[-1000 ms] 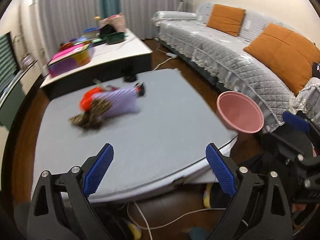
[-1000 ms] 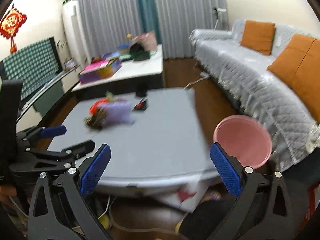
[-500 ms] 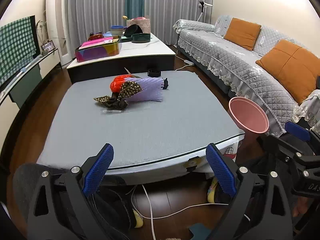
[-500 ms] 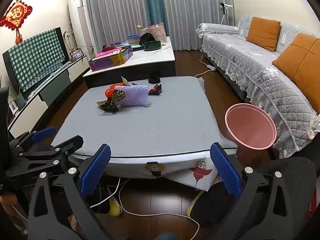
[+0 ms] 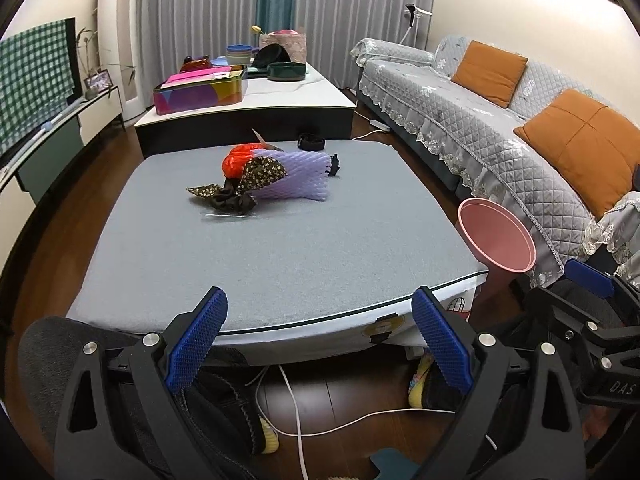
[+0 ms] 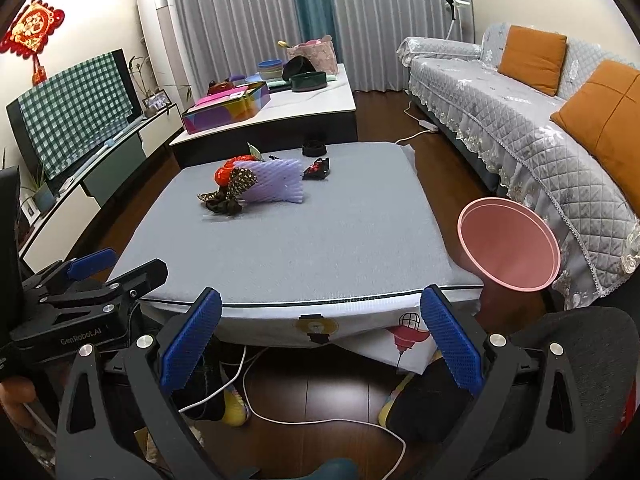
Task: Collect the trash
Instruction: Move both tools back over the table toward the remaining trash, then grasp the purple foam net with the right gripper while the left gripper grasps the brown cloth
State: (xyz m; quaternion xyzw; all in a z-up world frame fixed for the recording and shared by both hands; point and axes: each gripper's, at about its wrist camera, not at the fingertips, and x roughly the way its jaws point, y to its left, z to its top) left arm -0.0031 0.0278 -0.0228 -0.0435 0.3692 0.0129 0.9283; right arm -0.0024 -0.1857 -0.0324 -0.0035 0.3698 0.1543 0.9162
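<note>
Both views have steadied and lifted; the trash pile (image 5: 264, 178) lies well beyond both gaping, empty tools (image 5: 320, 340) (image 6: 320, 340).

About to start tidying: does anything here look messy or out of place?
Yes: a heap on the grey padded table, far side: purple foam net sleeve, red crumpled wrapper, dark floral fabric scrap. The pink plastic bin looks empty.

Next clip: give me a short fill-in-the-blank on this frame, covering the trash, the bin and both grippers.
1. The left gripper and right gripper are both ____.
2. The purple foam wrap lies on the ____ table.
3. The bin beside the table is ____ in colour.
4. The bin holds ____ trash so far.

Missing words: open; grey; pink; no
</note>
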